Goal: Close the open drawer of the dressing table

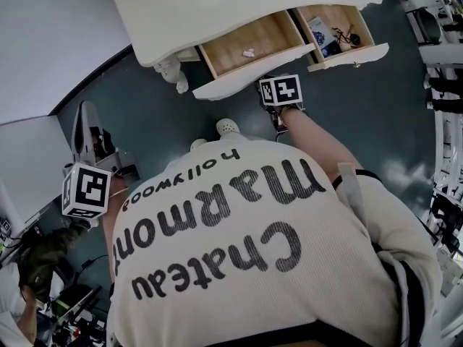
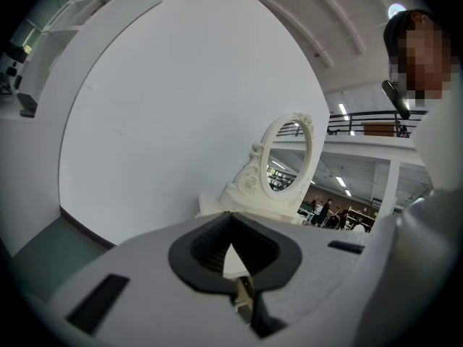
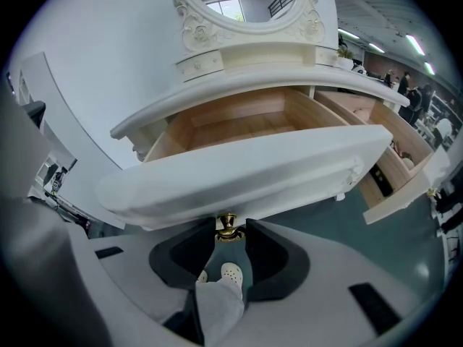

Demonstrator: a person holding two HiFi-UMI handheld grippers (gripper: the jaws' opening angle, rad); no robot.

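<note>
A person stands over a white dressing table (image 1: 217,6) with two wood-lined drawers pulled out: a wide centre drawer (image 3: 246,172), and a smaller side drawer (image 1: 347,55) to its right that holds a few small items. The right gripper (image 3: 230,224) points down at the centre drawer's white front. Its fingers are partly spread around the brass knob (image 3: 227,228) under the front's lower edge, and each pad appears to sit against one side of the knob. The left gripper (image 2: 231,219) is held well away at the person's side, fingers pressed together on nothing, aimed roughly level towards the table's oval mirror (image 2: 286,165). The step in hand looks like taking hold of the centre drawer to close it. The next move likely calls for a straight, even push on the knob towards the table so the drawer slides in without twisting. The side drawer is also still open.
</note>
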